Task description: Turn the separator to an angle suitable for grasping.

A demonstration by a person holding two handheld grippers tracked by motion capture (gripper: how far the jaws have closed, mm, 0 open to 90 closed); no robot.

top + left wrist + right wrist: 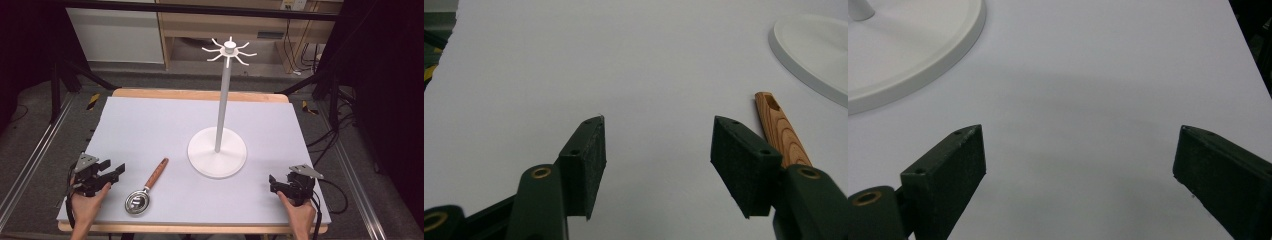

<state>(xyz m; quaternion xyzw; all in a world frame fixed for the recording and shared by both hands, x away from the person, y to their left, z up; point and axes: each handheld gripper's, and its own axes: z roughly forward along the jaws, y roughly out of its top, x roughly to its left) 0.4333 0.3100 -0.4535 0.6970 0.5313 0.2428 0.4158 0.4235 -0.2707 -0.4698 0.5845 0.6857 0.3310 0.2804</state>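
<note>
A metal strainer [137, 201] with a wooden handle [157, 173] lies on the white mat near the front left. Its handle tip [780, 128] shows just beyond my left gripper's right jaw. A white stand [217, 151] with a tall pole and hooked arms at its top [229, 51] rises from a round base at the mat's middle. My left gripper [116, 170] rests at the front left, open and holding nothing [659, 150]. My right gripper [272, 182] sits at the front right, open wide over bare mat [1078, 165]. The stand's base rim [923, 65] lies ahead to its left.
The white mat [150, 125] covers a wooden table [200, 94]. Metal rails run along the floor on both sides. Cables [325, 135] lie on the floor at the right. A shelf unit stands behind the table.
</note>
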